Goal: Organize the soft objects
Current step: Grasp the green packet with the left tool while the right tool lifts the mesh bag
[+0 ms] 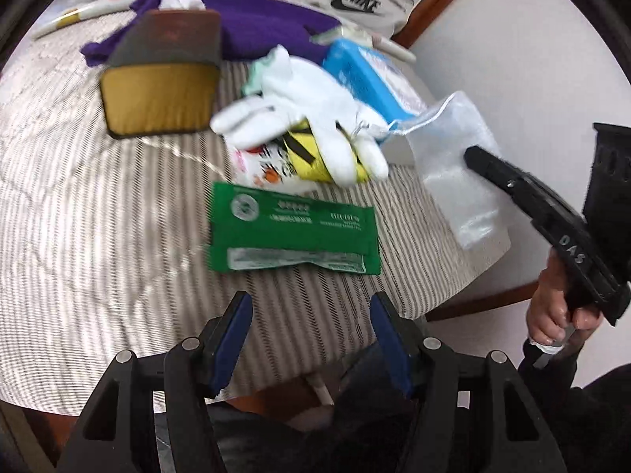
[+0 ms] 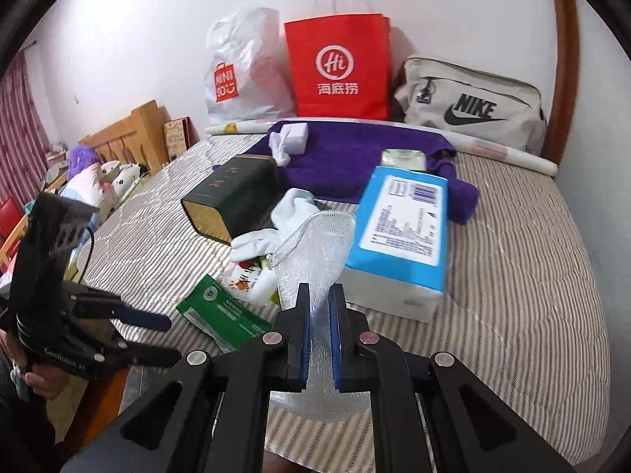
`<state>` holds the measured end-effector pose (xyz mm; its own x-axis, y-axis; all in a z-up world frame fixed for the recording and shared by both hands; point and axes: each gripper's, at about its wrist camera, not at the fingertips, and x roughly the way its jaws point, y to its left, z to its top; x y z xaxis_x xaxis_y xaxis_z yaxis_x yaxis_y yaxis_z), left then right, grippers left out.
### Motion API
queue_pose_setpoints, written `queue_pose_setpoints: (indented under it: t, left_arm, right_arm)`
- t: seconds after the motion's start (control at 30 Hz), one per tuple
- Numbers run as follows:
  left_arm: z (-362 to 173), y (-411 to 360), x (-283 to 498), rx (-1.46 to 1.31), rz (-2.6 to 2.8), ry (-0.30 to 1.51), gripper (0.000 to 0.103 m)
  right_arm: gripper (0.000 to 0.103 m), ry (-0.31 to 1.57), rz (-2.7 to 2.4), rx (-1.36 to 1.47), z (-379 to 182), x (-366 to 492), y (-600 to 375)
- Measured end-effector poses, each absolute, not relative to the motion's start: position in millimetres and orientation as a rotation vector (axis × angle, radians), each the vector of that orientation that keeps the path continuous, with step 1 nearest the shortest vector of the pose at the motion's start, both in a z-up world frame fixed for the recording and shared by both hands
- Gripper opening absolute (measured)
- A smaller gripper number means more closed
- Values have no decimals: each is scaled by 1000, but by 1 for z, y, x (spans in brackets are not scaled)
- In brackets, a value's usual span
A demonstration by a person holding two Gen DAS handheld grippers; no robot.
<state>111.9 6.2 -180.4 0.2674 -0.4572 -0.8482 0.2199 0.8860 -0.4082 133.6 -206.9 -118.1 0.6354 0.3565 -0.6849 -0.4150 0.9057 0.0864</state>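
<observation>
Right wrist view first: our right gripper [image 2: 319, 331] is pinching the clear mesh pouch [image 2: 315, 244], its blue pads [image 2: 336, 335] pressed on the material, the pouch lifted above the striped bed cover [image 2: 512, 276]. Just behind it lie the white gloves [image 2: 256, 242] and the blue box [image 2: 402, 228], with the green packet [image 2: 221, 315] to the left. Over on the left wrist view, our left gripper [image 1: 311, 339] hangs spread wide, holding nothing, above the bed's near edge, and we see the gloves [image 1: 307, 118] draped over a yellow item [image 1: 307, 157]. Further back sits the purple towel [image 2: 355, 149].
</observation>
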Motion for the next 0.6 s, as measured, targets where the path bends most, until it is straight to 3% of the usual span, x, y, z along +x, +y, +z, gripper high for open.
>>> queue_pose_setpoints:
  t: [0.3,0.6]
  left_arm:
    - [-189,9,136,-345,-342,1216,59]
    - [-186,-13,169,-267,-216,1243,60]
  right_arm:
    - [9,819,415,-74,-149,130,-234]
    - [9,880,393,-17,-182,134,-258]
